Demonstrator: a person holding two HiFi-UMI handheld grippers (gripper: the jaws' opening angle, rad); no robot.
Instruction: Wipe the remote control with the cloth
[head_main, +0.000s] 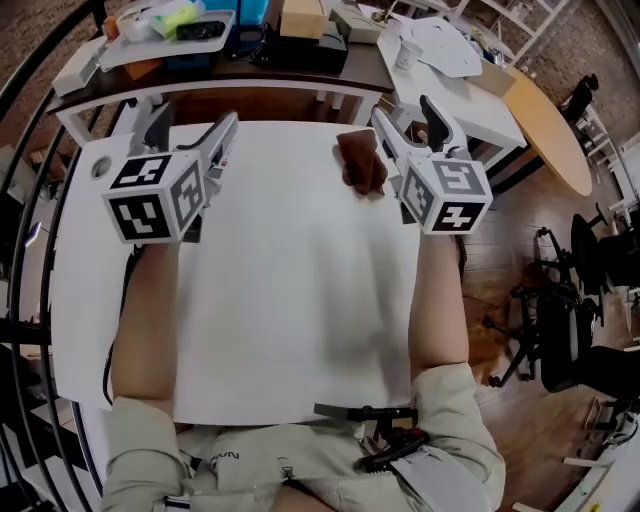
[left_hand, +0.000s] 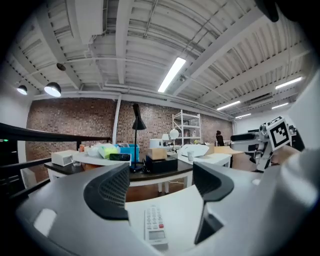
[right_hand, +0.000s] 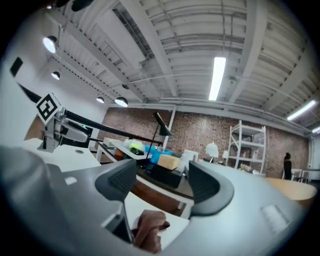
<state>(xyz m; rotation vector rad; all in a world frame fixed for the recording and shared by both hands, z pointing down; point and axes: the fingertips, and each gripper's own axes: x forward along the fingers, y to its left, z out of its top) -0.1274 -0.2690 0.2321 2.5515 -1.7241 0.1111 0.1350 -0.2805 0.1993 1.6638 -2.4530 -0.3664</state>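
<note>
Left gripper (left_hand: 162, 182): your fingers (left_hand: 107, 192) stand wide apart and hold nothing; the gap between them is bare of contact.

Right gripper (right_hand: 162, 182): your fingers (right_hand: 207, 187) are likewise spread wide and carry nothing.

Remote control (left_hand: 156, 225): it lies flat on the white desk (head_main: 300, 300), ahead of and below the left fingers, within the span of the gap. Its long axis runs with the line the left gripper points along, display end nearest you. From the head view it is not plainly seen; it is probably masked by the left gripper (head_main: 190, 128).

Cloth (right_hand: 150, 227): a brown, crumpled heap on the desk near the far edge. It sits low and toward the left-hand finger of the right gripper (head_main: 410, 118), off-centre in the gap, not touched. From above, the cloth (head_main: 360, 160) lies just beside that finger.

Nearer hand: left for the remote control, right for the cloth; each item is already on its own side.

Task status: in my judgement wiping is not under way, since the cloth and the remote control lie well apart and neither is gripped.

Next move, as judged: you need to shift the right gripper sideways to centre the cloth before closing, and lower the left fingers to span the remote control across its narrow width.
</note>
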